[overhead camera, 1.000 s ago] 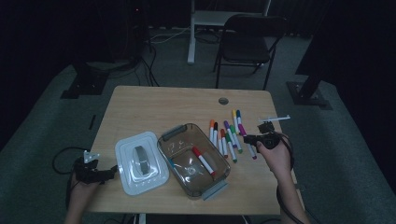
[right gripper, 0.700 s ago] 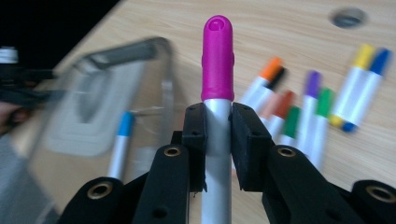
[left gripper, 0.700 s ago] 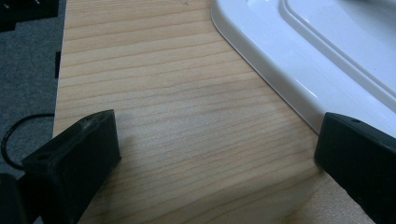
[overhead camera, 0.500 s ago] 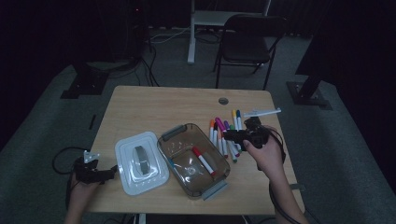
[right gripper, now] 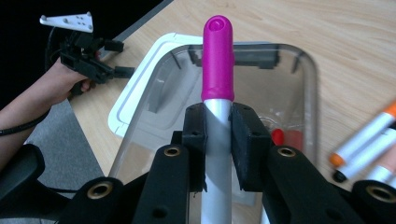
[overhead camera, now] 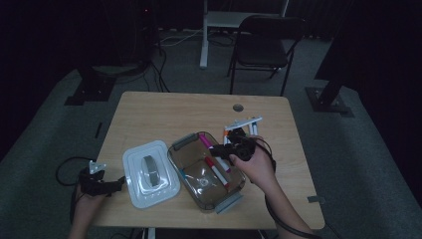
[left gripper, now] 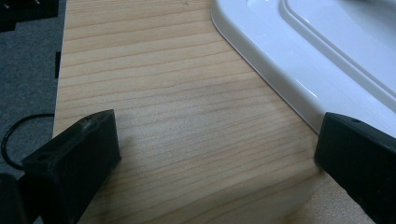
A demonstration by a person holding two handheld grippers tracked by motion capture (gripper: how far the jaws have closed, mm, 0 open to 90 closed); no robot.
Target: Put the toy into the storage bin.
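The left hand-held gripper (overhead camera: pixel 117 182) rested open at the counter (overhead camera: pixel 164 112) edge beside the white lid (overhead camera: pixel 149 172). The right hand-held gripper (right gripper: pixel 218 122) was clamped on a magenta marker (right gripper: pixel 218 58), held over the box (overhead camera: pixel 206 169). Next, I think, came lowering it beside the red marker (overhead camera: pixel 217 172) and then releasing.

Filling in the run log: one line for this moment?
right gripper: shut on pink marker, over box | left gripper: open, by lid
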